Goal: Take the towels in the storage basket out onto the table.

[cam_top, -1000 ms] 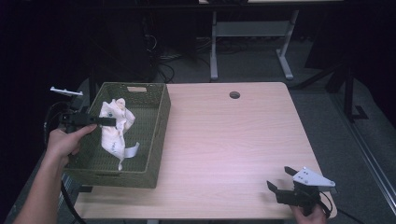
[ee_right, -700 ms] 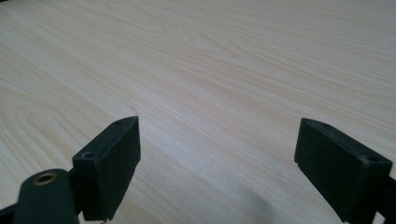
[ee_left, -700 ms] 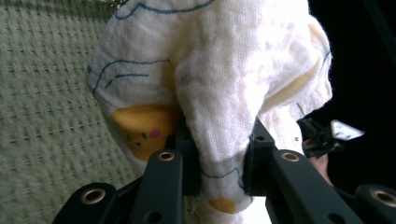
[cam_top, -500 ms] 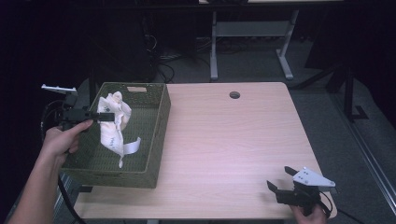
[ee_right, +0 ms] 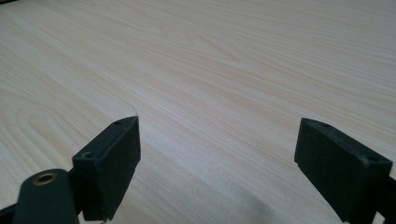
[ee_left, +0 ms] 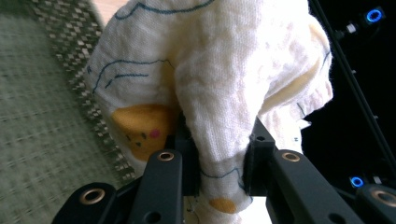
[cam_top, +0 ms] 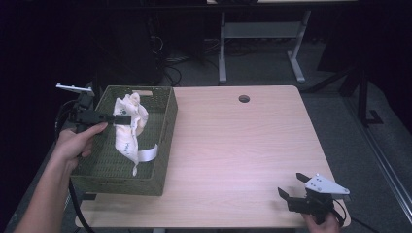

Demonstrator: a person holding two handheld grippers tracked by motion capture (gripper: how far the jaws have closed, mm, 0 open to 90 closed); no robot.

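A crumpled cream cloth (cam_top: 127, 127) with blue line drawings and yellow patches hangs over a green woven basket (cam_top: 166, 141) at the table's left. My left gripper (cam_top: 122, 119) is shut on the cloth and holds it lifted, its lower end trailing to the basket's floor. In the left gripper view the cloth (ee_left: 219, 88) bulges out between the two black jaws, with the left gripper (ee_left: 218, 161) pinching a fold. My right gripper (cam_top: 291, 185) rests near the table's front right corner, open. In the right gripper view the right gripper (ee_right: 243, 158) stands wide apart over bare wood.
The pale wooden table (cam_top: 243, 145) has a round cable hole (cam_top: 244, 98) near its far edge. Behind it stands a grey desk frame (cam_top: 262, 34) on a dark floor with cables. A person's forearm (cam_top: 43, 194) comes in at the lower left.
My left gripper has risen and drawn back toward the basket's far left, lifting the cloth higher out of the basket. The right gripper has stayed in place.
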